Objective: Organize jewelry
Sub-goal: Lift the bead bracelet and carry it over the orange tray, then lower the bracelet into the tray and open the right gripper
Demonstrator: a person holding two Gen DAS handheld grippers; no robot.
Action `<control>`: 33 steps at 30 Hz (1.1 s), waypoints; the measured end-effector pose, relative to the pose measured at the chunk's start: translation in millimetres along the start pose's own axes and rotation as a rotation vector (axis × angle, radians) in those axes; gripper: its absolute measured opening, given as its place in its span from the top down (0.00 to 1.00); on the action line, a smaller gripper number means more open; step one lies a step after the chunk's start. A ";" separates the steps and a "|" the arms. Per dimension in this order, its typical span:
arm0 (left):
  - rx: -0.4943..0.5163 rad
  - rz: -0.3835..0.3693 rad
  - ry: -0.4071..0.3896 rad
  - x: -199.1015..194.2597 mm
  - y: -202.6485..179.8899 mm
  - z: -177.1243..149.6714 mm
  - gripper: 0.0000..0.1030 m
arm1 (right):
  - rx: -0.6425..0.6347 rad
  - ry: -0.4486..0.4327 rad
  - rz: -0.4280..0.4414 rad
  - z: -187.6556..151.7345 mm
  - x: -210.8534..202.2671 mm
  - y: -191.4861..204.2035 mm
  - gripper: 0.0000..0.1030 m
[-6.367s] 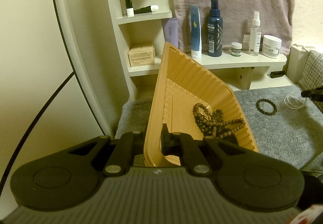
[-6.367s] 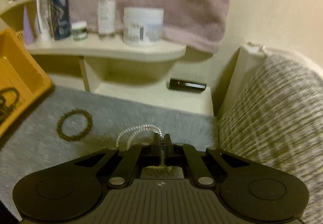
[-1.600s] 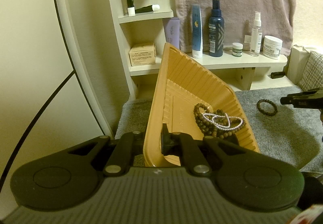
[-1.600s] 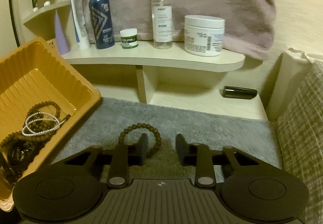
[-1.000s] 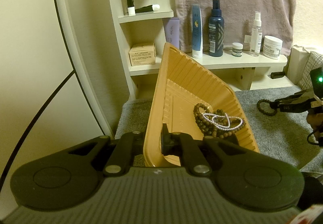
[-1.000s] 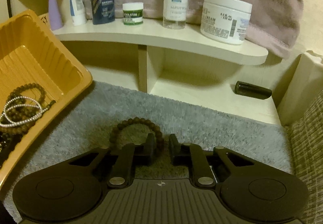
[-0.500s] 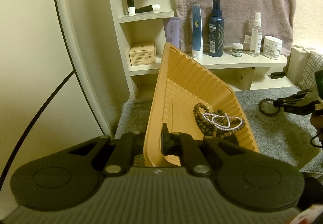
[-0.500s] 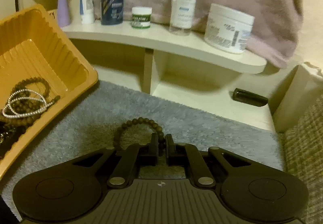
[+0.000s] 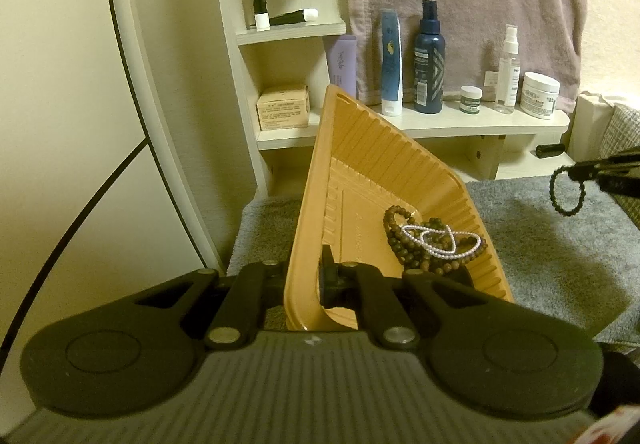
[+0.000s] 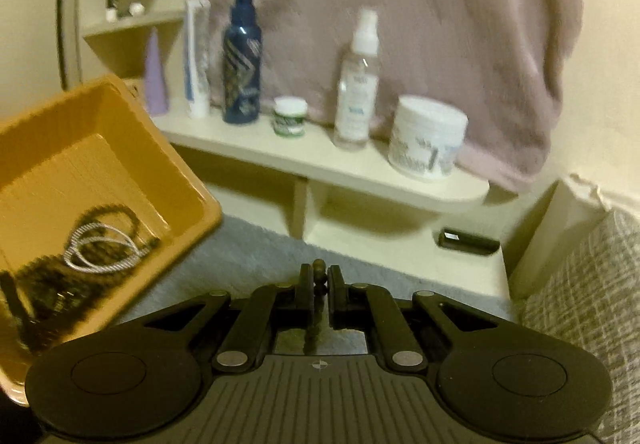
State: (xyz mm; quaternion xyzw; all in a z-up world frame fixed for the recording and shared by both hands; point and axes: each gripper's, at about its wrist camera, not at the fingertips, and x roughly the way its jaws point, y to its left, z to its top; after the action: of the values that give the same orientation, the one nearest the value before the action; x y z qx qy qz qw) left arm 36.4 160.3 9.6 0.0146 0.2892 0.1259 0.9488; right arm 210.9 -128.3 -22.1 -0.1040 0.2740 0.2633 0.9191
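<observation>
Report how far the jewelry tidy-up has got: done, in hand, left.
Done: dark bead strands and a pearl-white bracelet lie in the orange tray, which the left gripper pinches by its rim. In hand: the right gripper holds a dark bead bracelet above the grey mat. Left: drop it into the tray.

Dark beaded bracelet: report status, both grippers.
Left gripper shut on orange plastic tray rim. Right gripper shut on dark beaded bracelet, clear of grey mat. Nothing in the way.

Cream shelves, grey mat
</observation>
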 end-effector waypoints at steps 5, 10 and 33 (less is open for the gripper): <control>-0.006 0.001 0.001 -0.3 0.9 -1.1 0.94 | -0.032 -0.037 0.062 19.3 -15.8 17.0 0.94; -0.012 0.000 0.004 0.8 3.5 -1.8 0.94 | -0.069 -0.057 0.146 40.2 -23.2 40.5 0.94; -0.020 -0.004 0.004 2.8 6.3 -3.1 0.94 | -0.362 -0.067 0.457 81.6 -30.9 158.1 0.94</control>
State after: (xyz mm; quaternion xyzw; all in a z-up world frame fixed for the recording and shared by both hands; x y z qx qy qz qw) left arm 35.5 166.9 6.2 0.0042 0.2899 0.1268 0.9486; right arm 140.1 18.7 55.3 -0.1932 0.2082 0.5113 0.8111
